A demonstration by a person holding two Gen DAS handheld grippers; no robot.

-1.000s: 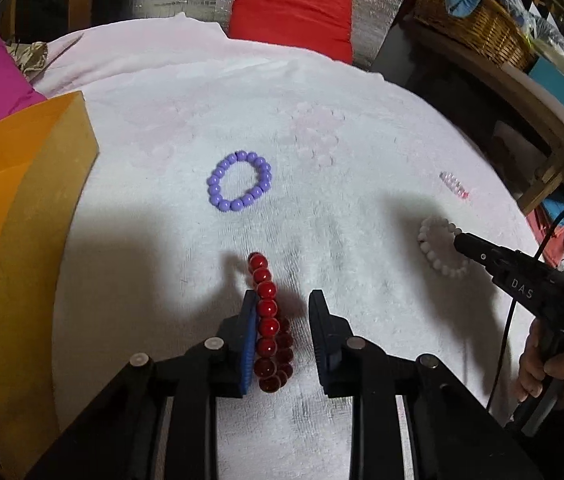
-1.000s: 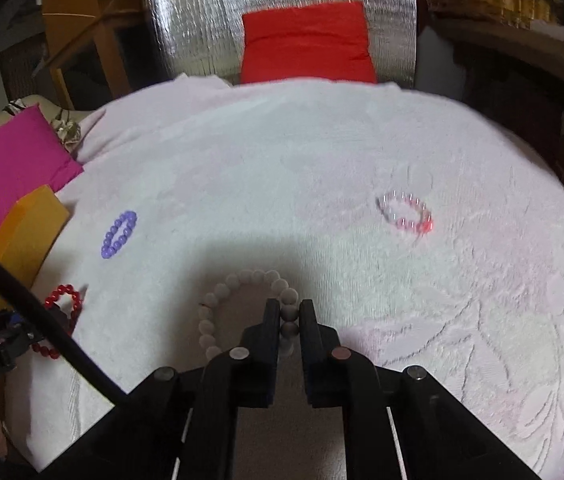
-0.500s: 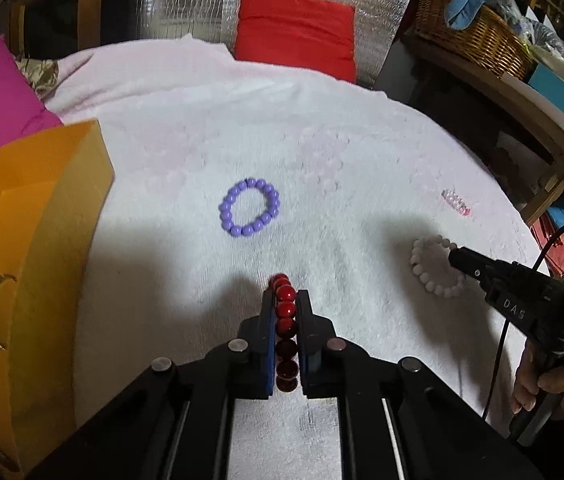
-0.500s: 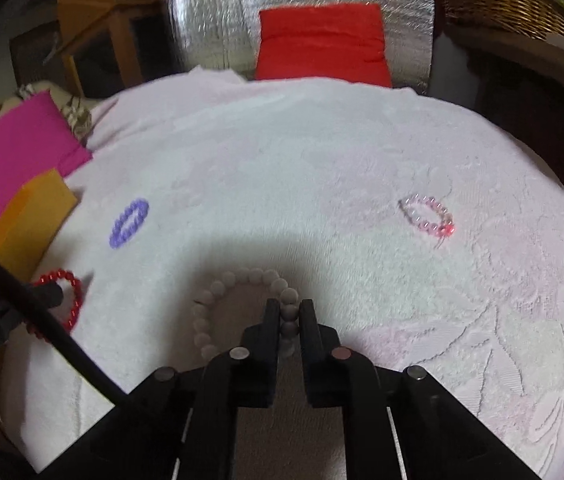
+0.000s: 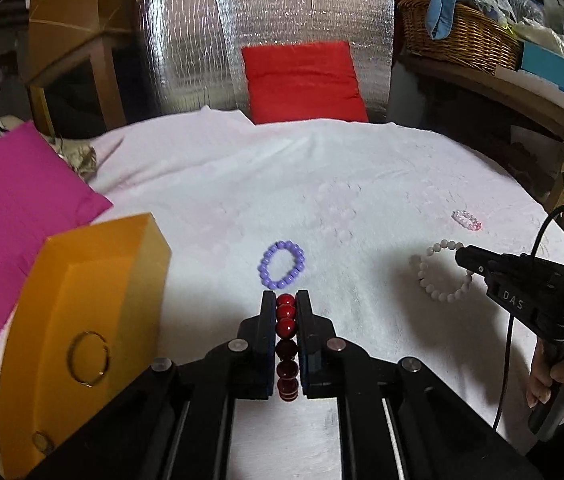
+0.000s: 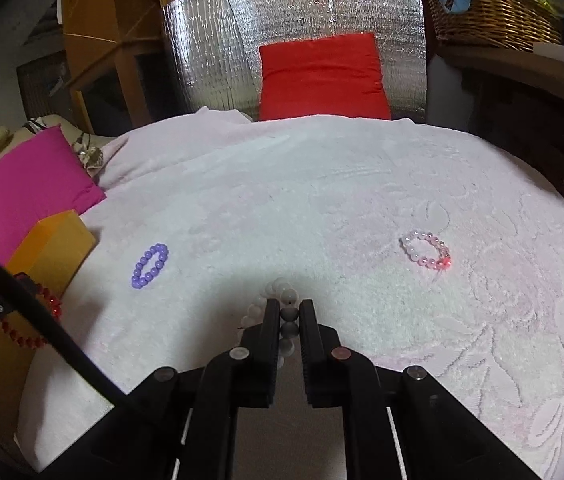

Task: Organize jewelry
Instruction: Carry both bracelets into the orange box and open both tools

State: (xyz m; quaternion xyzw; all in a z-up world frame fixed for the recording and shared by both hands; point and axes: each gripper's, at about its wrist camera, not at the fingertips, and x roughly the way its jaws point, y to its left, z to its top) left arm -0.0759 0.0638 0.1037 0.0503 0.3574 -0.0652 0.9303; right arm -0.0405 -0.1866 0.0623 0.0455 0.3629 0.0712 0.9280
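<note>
The left gripper [image 5: 285,312] has its fingers pressed together on a red bead bracelet [image 5: 286,328], the beads stacked in a line between the blue-faced pads so the loop hangs edge-on and cannot slip sideways. The beads are glossy and round, bright red towards the tips and darker towards the gripper body. The right gripper [image 6: 286,314] is likewise clamped on a white bead bracelet [image 6: 282,312], gripping one side of the loop while the rest hangs out to the left of the fingers; its beads are matte and pale, greyish in the gripper's shadow. Both bracelets look lifted clear of the blanket [image 5: 361,184], probably so they can be carried to the orange box [image 5: 82,320] standing at the blanket's left edge, which seems the likely place for storing them.

Beyond the left fingers a purple bead bracelet [image 5: 282,264] lies flat near the middle of the blanket, just ahead of the red one. A pink translucent bracelet [image 6: 427,250] rests towards the right edge, well apart from the others. A magenta cushion [image 5: 14,200] sits behind the box.
</note>
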